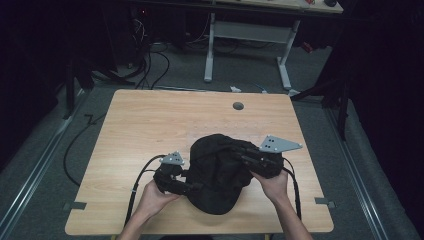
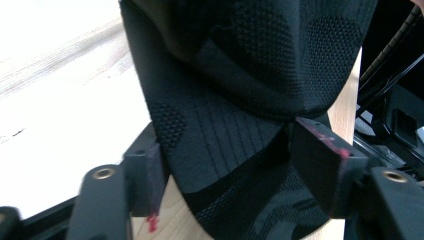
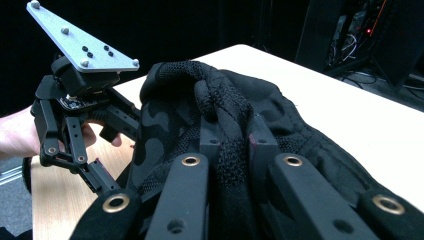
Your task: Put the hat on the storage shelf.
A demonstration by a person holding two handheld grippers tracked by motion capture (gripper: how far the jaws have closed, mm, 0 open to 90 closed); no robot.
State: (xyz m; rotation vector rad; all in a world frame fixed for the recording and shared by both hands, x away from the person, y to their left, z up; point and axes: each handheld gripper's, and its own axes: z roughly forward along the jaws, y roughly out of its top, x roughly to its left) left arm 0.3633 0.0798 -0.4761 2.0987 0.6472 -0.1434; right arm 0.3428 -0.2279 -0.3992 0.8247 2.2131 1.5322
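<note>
Two grippers on one black cap (image 1: 217,172) | cap sits at table's (image 1: 150,125) 6 o'clock | right gripper (image 3: 235,142) pinched tight on the strap, anchoring it | left gripper (image 2: 225,165) jaws apart around the brim, lining up a grab

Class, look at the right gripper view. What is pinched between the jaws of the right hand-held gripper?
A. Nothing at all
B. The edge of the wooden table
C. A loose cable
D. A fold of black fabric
D: in the right gripper view, the right hand-held gripper has its jaws closed tight on a raised fold of the black fabric cap.
</note>
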